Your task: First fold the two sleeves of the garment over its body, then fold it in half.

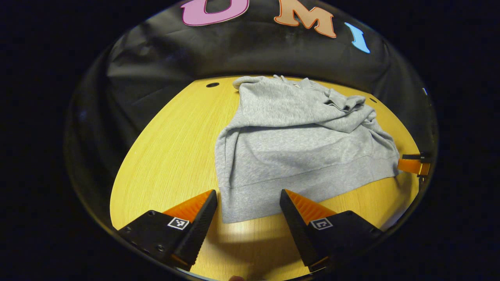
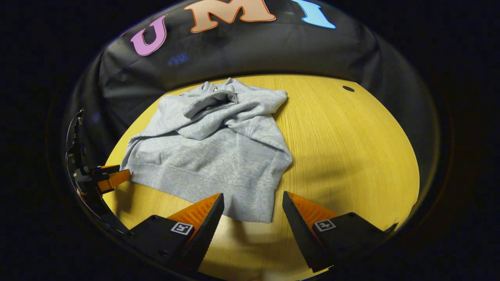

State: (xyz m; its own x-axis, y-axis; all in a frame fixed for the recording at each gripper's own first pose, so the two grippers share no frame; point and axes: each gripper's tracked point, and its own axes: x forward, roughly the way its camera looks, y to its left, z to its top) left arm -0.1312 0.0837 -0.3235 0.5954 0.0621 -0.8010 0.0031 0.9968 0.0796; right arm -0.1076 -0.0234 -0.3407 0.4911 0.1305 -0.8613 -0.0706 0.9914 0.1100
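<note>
A grey sweatshirt (image 1: pixel 297 148) lies flat on the yellow wooden table (image 1: pixel 172 156), both sleeves folded across its chest. In the left gripper view my left gripper (image 1: pixel 248 195) is open, its fingertips on either side of the hem's near left corner. The right gripper (image 1: pixel 414 164) shows at the far right by the hem's other corner. In the right gripper view the sweatshirt (image 2: pixel 211 156) has its hem toward me, and my right gripper (image 2: pixel 253 199) is open around the hem's right corner. The left gripper (image 2: pixel 111 177) shows at the left edge beside the hem.
The round table (image 2: pixel 351 148) has bare wood to the right of the garment. A small dark hole (image 2: pixel 348 88) sits near its far rim, and another hole (image 1: pixel 212 84) shows in the left gripper view. Black cloth (image 1: pixel 164 70) hangs behind the table.
</note>
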